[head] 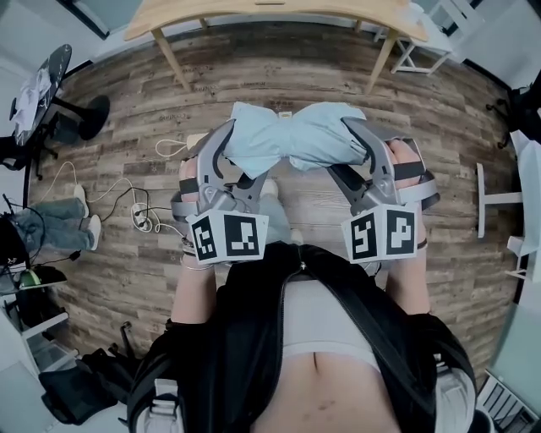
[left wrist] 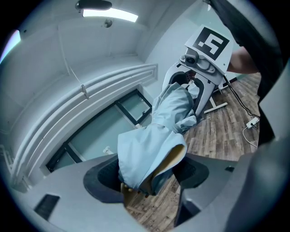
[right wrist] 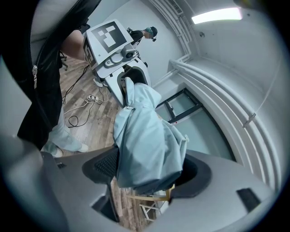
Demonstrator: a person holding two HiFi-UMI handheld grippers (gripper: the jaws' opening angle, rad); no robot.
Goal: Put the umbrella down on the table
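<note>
A folded light-blue umbrella (head: 292, 135) hangs level in the air between my two grippers, above the wooden floor and short of the table (head: 279, 13). My left gripper (head: 226, 145) is shut on its left end, and my right gripper (head: 362, 139) is shut on its right end. In the left gripper view the blue fabric (left wrist: 152, 149) bunches between the jaws and runs off to the other gripper (left wrist: 199, 74). In the right gripper view the umbrella fabric (right wrist: 147, 145) fills the gap between the jaws and stretches to the left gripper (right wrist: 120, 59).
A light wooden table stands at the far side with its legs (head: 169, 55) on the plank floor. White cables (head: 139, 211) lie on the floor to the left, near a person's legs (head: 55, 221). A white frame (head: 494, 199) stands at the right.
</note>
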